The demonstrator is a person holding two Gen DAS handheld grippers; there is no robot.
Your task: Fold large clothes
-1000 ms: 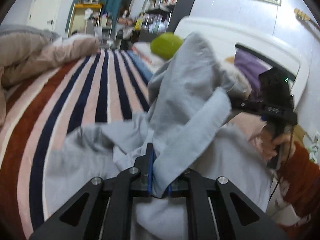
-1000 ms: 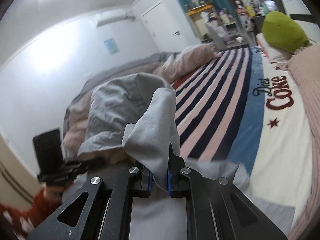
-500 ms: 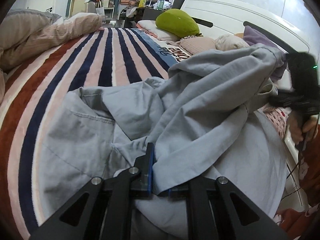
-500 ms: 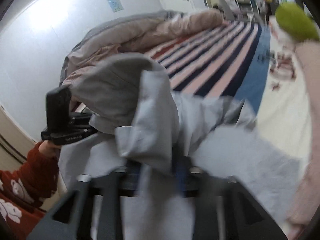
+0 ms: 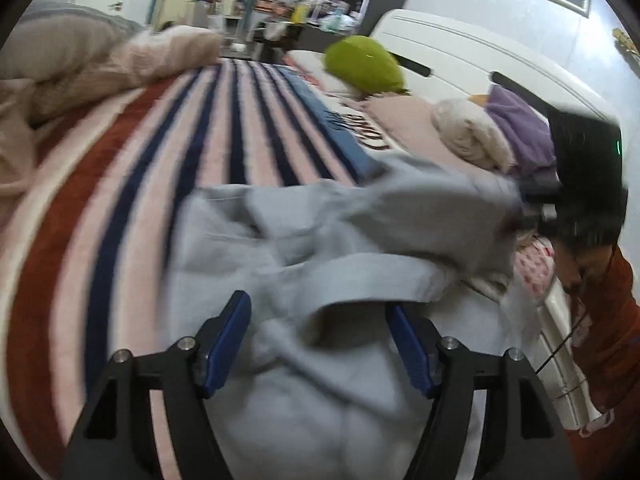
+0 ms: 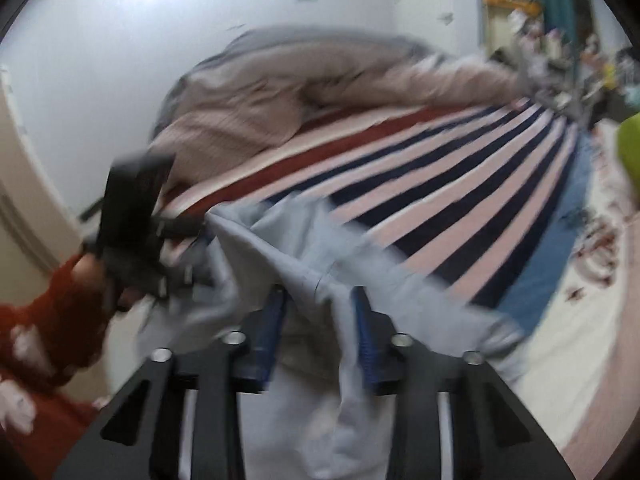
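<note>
A large light grey garment (image 5: 320,256) lies crumpled on the striped blanket (image 5: 192,148) at the near edge of the bed. My left gripper (image 5: 318,316) is open, its blue pads (image 5: 228,336) wide apart over the cloth, with a grey fold lying loose between them. My right gripper (image 6: 318,312) is open part way, and a fold of the same garment (image 6: 316,256) drapes between its jaws. The other gripper shows in each view, at the right (image 5: 580,184) and at the left (image 6: 136,216).
A heaped beige and grey duvet (image 5: 80,64) lies at the far left of the bed. A green pillow (image 5: 364,64), pink, cream and purple cushions (image 5: 472,136) and a white headboard (image 5: 480,52) stand at the right. Cluttered shelves (image 5: 320,4) are behind.
Both grippers came down from a raised hold and opened. The grey garment dropped from the air onto the bed and now lies slack between the jaws.
</note>
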